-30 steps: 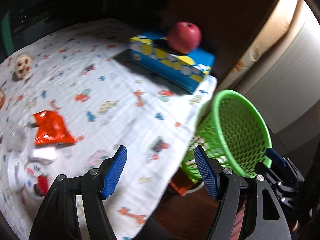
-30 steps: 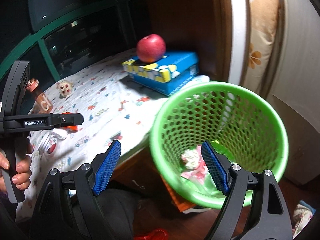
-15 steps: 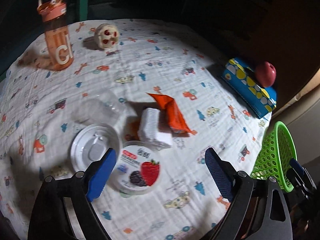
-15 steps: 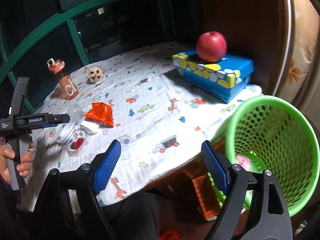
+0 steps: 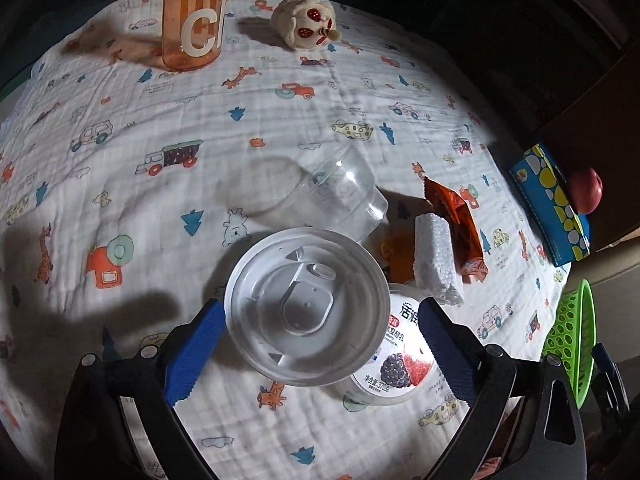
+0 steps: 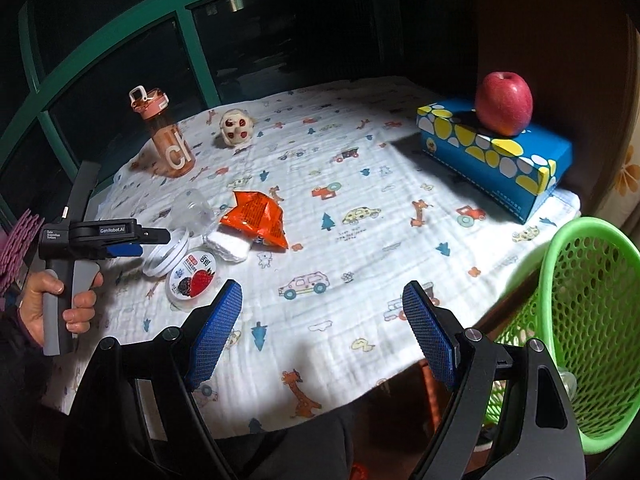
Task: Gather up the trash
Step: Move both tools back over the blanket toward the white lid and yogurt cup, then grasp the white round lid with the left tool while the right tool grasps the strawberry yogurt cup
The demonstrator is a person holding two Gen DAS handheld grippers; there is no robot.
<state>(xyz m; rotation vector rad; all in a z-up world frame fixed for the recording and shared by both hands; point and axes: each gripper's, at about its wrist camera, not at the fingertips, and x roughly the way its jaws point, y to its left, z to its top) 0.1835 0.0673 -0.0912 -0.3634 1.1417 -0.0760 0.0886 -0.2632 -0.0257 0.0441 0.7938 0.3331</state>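
My left gripper [image 5: 312, 344] is open, its blue pads either side of a clear plastic lid [image 5: 307, 307] lying on the patterned tablecloth; I cannot tell if they touch it. Beside the lid lie a yogurt tub [image 5: 394, 364], a white foam block [image 5: 435, 266], an orange snack wrapper [image 5: 456, 224] and a clear cup on its side [image 5: 340, 196]. My right gripper [image 6: 320, 338] is open and empty above the table's near edge. It sees the left gripper [image 6: 120, 238], the wrapper [image 6: 256, 218] and the green mesh basket [image 6: 592, 320] at the right.
An orange water bottle [image 6: 168, 140] and a round white toy [image 6: 237, 128] stand at the far side. A blue tissue box [image 6: 496, 156] with a red apple [image 6: 504, 104] on it sits at the right. The basket [image 5: 572, 332] stands beyond the table edge.
My left gripper has swung away from the basket and dropped down close over the clear lid. My right gripper has turned from the basket toward the table.
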